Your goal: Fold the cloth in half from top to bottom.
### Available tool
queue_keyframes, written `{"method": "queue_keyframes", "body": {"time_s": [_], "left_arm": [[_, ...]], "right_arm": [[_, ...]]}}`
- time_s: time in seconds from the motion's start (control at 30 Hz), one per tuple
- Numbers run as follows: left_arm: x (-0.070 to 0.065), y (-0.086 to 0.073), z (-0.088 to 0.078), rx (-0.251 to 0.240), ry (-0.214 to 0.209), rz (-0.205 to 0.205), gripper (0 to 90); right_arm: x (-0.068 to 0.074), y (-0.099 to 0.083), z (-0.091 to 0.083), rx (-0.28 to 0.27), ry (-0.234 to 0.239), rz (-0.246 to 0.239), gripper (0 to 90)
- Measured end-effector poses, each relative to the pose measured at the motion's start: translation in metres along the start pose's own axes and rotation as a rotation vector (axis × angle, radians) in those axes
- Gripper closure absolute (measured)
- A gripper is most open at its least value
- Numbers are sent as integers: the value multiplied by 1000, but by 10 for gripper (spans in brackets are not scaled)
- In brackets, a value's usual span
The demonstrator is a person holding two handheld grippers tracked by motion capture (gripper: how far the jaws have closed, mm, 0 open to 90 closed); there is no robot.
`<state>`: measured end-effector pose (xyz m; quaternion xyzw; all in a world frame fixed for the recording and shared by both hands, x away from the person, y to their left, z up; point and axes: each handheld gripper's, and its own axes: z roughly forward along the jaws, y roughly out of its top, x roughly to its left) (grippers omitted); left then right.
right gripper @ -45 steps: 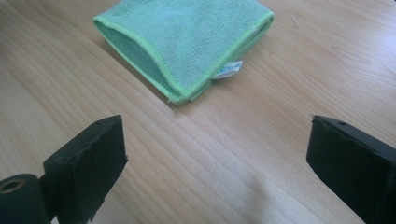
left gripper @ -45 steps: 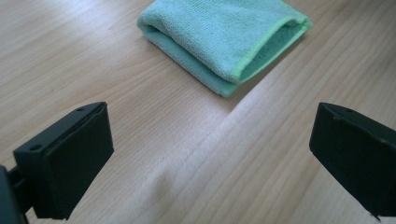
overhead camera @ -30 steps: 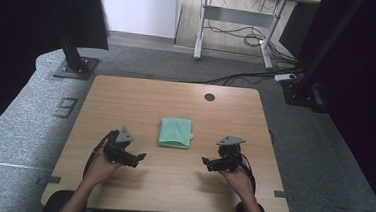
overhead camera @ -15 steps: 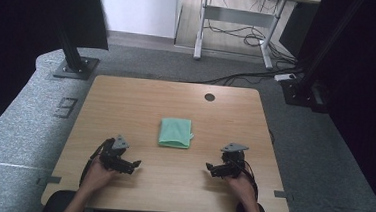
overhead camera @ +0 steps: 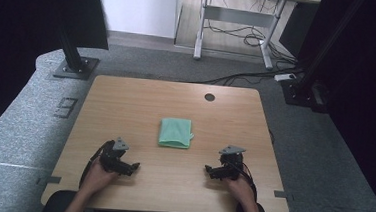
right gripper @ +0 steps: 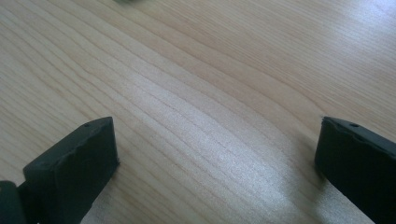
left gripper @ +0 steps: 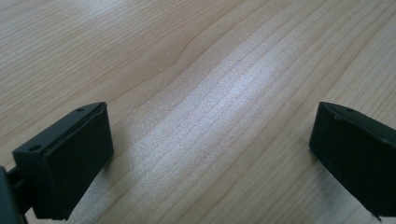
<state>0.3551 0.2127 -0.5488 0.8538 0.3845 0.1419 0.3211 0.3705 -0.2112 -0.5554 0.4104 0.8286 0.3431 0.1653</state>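
Near the desk's (overhead camera: pixel 126 96) front edge, both my grippers (left (overhead camera: pixel 132 166), right (overhead camera: pixel 208 170)) have drawn back wide open and empty, probably finished with the folded green cloth (overhead camera: pixel 175 132).

My forearms: cut off at the near edge of the high view. Green cloth (right gripper: pixel 123 1): a blurred sliver clipped by the far edge of my right gripper view. Left gripper (left gripper: pixel 210 154): both jaws clipped by that view's edges.
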Motion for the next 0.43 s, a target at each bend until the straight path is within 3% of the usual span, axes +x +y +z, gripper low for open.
{"method": "queue_keyframes", "body": {"time_s": [0.43], "left_arm": [[0, 1, 1, 1, 10, -11, 0]], "right_arm": [[0, -1, 1, -14, -10, 9, 0]]}}
